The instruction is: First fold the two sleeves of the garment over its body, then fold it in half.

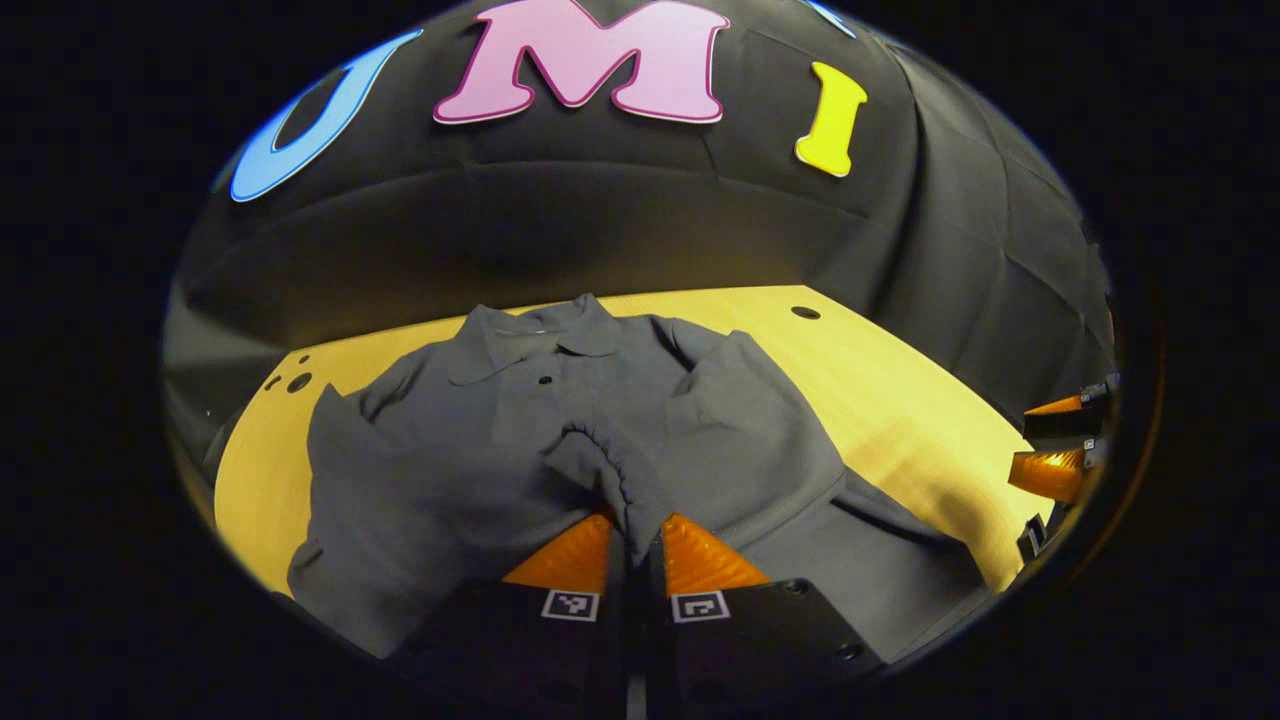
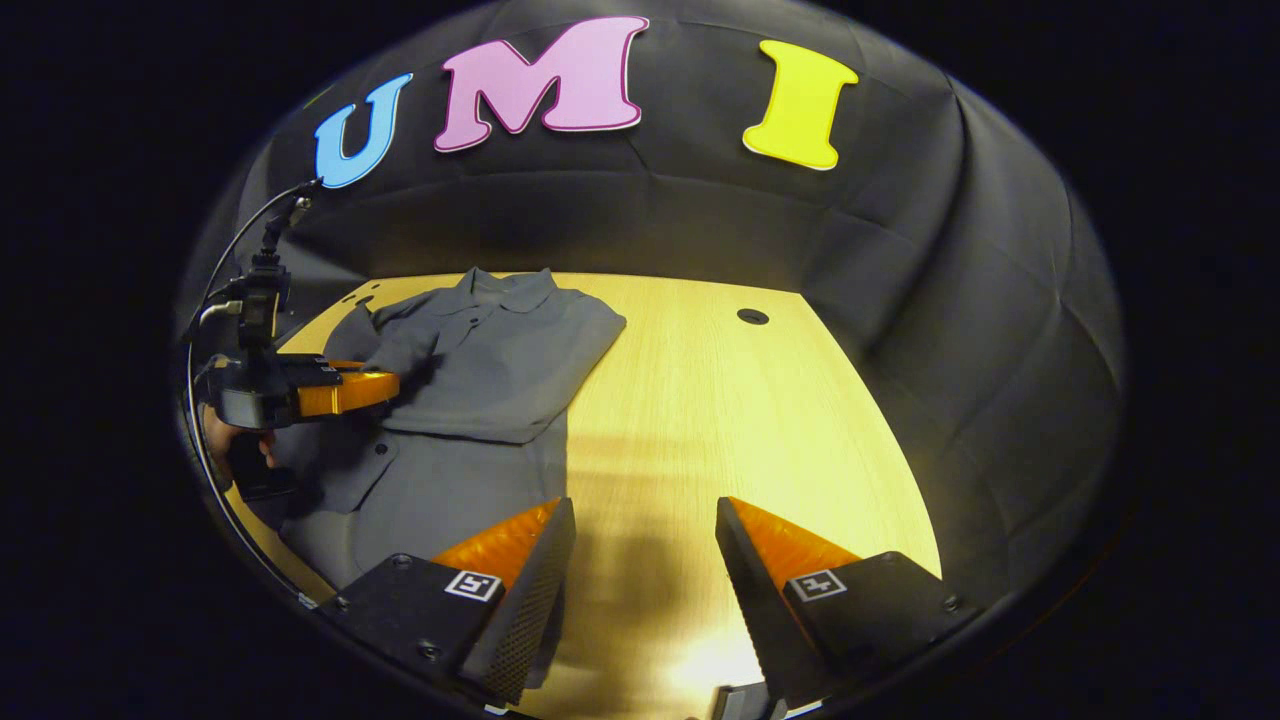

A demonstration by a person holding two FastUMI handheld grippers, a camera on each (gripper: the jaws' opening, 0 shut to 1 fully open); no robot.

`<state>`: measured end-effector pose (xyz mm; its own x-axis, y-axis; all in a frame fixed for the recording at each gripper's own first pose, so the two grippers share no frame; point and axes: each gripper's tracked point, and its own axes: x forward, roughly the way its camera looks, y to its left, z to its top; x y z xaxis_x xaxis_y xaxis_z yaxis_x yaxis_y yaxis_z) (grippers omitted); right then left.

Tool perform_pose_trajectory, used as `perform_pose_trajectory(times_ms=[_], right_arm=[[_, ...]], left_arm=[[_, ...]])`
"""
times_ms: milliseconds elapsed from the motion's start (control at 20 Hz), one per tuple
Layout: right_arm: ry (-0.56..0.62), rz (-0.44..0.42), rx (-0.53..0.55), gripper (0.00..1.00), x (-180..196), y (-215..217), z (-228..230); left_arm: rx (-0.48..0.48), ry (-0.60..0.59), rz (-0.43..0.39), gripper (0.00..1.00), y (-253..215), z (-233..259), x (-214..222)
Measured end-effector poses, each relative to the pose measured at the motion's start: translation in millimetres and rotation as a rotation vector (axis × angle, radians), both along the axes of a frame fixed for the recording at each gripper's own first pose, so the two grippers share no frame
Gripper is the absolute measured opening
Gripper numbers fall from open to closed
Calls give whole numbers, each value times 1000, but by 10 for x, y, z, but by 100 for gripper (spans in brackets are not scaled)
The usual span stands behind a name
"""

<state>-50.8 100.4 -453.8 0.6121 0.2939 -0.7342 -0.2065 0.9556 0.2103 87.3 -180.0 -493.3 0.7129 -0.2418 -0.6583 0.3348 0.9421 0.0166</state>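
Observation:
A grey collared shirt (image 1: 440, 450) lies face up on the yellow table (image 1: 900, 400), collar toward the far wall. In the left gripper view, one sleeve (image 1: 745, 420) lies folded across the body. My left gripper (image 1: 635, 535) is shut on the cuff (image 1: 600, 460) of the other sleeve, holding it over the shirt's middle. The right gripper view shows the shirt (image 2: 500, 360) at the left, with the left gripper (image 2: 385, 387) above it, fabric in its tips. My right gripper (image 2: 640, 530) is open over bare table (image 2: 700, 400), beside the shirt's hem. It also appears at the right edge as the right gripper (image 1: 1025, 438).
A hand (image 2: 225, 440) holds the left gripper, and a cable (image 2: 240, 240) rises from it. The tabletop has a round hole (image 2: 752, 316) near its far edge and small holes (image 1: 298, 381) at the far left corner. Black cloth walls close in behind and to the right.

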Motion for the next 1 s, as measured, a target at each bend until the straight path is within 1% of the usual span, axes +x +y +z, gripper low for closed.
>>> perform_pose_trajectory(times_ms=[150, 200, 250, 300, 350, 450, 500, 550, 600, 650, 700, 750, 800, 850, 1000], right_arm=[[5, 9, 0, 88, 30, -97, -101], [6, 8, 0, 88, 42, -127, -116], [8, 8, 2, 88, 44, -142, -132], [9, 9, 5, 89, 60, -152, -156], [10, 10, 8, 89, 68, -151, -163], [11, 19, 11, 88, 47, -141, -164], [11, 24, 14, 88, 48, -140, -163], [10, 28, 17, 89, 52, -129, -157], [9, 30, 22, 89, 57, -118, -153], [8, 31, 30, 85, 60, -103, -143], [5, 30, 37, 88, 69, -89, -127], [6, 27, 46, 89, 77, -63, -103], [11, 24, 56, 85, 63, 20, -63], [18, 20, 60, 88, 46, 94, -59], [28, 32, 66, 88, -75, 154, 12]], left_arm=[[-7, 29, 21, 18, -49, -127, -25], [-15, 37, 29, 20, -54, -160, -53], [-26, 43, 37, 26, -69, -164, -66], [-37, 47, 40, 24, -91, -161, -76], [-67, 59, 25, 25, -167, -159, -102], [-119, 78, -11, 46, -318, -101, -188], [-126, 77, -27, 56, -378, -88, -210], [-132, 74, -43, 70, -417, -54, -260], [-145, 72, -58, 73, -478, -21, -295], [-164, 73, -72, 84, -533, 52, -348], [-176, 69, -81, 90, -568, 106, -403], [-184, 69, -97, 92, -592, 161, -472], [-185, 66, -110, 95, -592, 232, -539], [-176, 58, -117, 96, -569, 296, -590], [-156, 44, -160, 96, -496, 471, -821]])
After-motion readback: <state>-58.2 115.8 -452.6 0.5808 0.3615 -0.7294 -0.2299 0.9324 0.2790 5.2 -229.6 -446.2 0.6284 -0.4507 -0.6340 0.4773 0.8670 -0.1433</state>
